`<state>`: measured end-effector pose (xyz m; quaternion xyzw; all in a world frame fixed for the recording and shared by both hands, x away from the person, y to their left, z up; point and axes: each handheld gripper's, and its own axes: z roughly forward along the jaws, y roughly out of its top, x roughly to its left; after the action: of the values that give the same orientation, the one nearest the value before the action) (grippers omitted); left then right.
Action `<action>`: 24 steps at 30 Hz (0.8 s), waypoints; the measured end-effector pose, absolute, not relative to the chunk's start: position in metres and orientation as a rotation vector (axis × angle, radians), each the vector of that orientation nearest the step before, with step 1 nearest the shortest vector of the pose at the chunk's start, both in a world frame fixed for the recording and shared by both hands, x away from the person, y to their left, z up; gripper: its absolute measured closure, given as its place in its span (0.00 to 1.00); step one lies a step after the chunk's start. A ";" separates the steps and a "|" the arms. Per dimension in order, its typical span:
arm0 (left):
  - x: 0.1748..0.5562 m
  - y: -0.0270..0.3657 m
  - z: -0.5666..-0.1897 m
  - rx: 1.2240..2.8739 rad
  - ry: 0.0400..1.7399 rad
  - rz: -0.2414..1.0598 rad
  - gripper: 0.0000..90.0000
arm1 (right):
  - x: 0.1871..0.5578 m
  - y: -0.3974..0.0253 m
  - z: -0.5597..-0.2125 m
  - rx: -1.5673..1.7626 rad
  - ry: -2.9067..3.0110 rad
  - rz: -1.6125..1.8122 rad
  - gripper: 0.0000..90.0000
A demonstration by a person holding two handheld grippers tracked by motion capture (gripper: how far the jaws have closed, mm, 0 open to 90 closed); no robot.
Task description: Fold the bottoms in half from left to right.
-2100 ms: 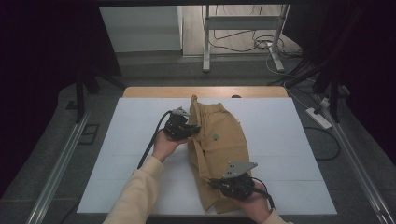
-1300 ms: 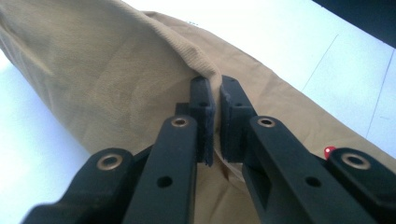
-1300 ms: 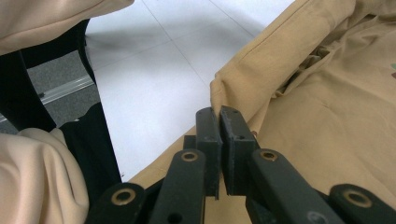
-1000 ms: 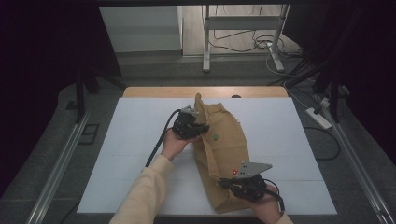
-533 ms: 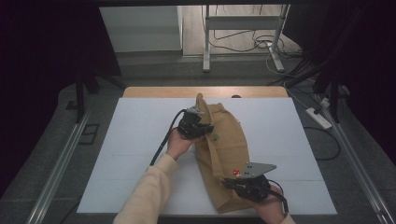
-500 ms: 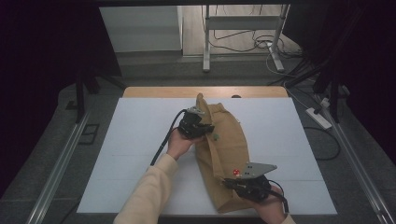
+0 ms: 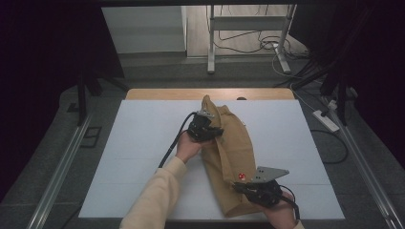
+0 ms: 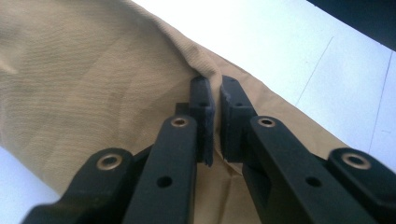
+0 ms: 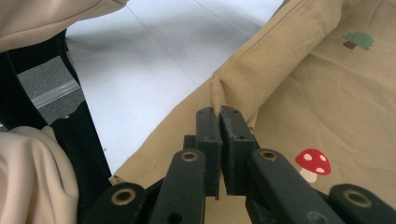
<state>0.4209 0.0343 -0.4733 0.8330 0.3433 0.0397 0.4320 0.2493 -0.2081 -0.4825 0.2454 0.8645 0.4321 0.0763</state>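
A tan cloth garment printed with a red mushroom and a small green tree lies on the white table, stretched from the far middle toward the near right. My left gripper is at its far left edge, shut on a fold of the cloth. My right gripper is at the near end, shut on a pinched ridge near the hem. The cloth rises between the two grippers.
The white table top has bare room on the left and on the far right. A wooden edge runs along the far side. A person's cream sleeve comes in from the bottom. Metal rails flank the table; cables lie on the floor beyond.
Both grippers have shifted rightward and drawn the garment with them. The left one also moved farther up the table, and the cloth now stands narrower and more bunched between them.
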 end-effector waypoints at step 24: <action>0.431 0.007 -0.480 2.095 0.849 0.069 0.94 | 0.249 -0.230 -0.481 0.798 2.550 1.293 0.96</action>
<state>0.4314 0.0071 -0.4797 0.8381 0.3397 0.0278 0.4260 0.2486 -0.2297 -0.4808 0.2678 0.8559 0.4338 0.0864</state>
